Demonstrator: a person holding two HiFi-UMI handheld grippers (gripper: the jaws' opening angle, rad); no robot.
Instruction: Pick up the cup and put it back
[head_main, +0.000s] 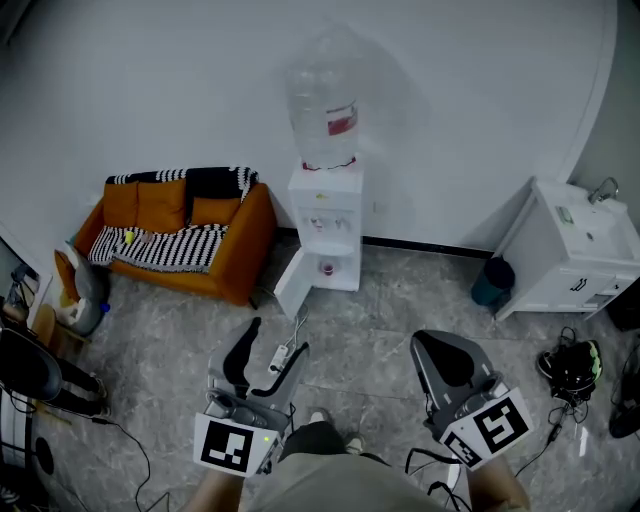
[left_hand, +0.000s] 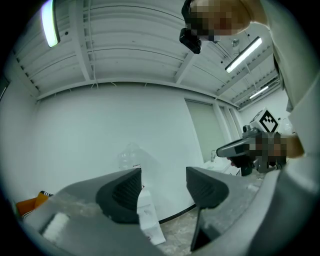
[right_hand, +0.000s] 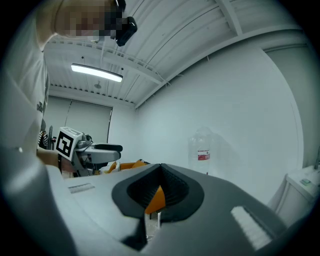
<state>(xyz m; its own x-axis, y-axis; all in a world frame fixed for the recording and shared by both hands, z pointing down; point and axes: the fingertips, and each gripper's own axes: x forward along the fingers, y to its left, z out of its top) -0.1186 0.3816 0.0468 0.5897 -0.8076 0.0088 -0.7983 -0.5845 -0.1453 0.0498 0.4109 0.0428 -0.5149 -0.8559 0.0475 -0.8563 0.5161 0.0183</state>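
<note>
The person stands on a grey tiled floor (head_main: 400, 310) and holds both grippers low and level, pointing to the far wall. The left gripper (left_hand: 164, 187) has its jaws spread, and nothing stands between them; only the far wall and the white water dispenser (head_main: 325, 225) show through the gap. The right gripper (right_hand: 159, 192) has its jaws pressed together with nothing pinched (the orange spot in the narrow slit is the sofa far behind it).

The water dispenser stands against the far wall, a little left of the middle, and it carries a large clear bottle (head_main: 325, 110) with a red label on top. The door (head_main: 292, 283) of its lower compartment hangs open to the left. Inside this compartment sits a small reddish cup (head_main: 327, 268), which is too small to see in detail. It is well apart from both grippers.

To the left of the dispenser, also at the wall, there is an orange sofa (head_main: 180, 235) with a black and white striped blanket on it. To the right stands a white cabinet (head_main: 575, 250) with a sink, and a dark teal bin (head_main: 492, 282) is just beside its left corner.
</note>
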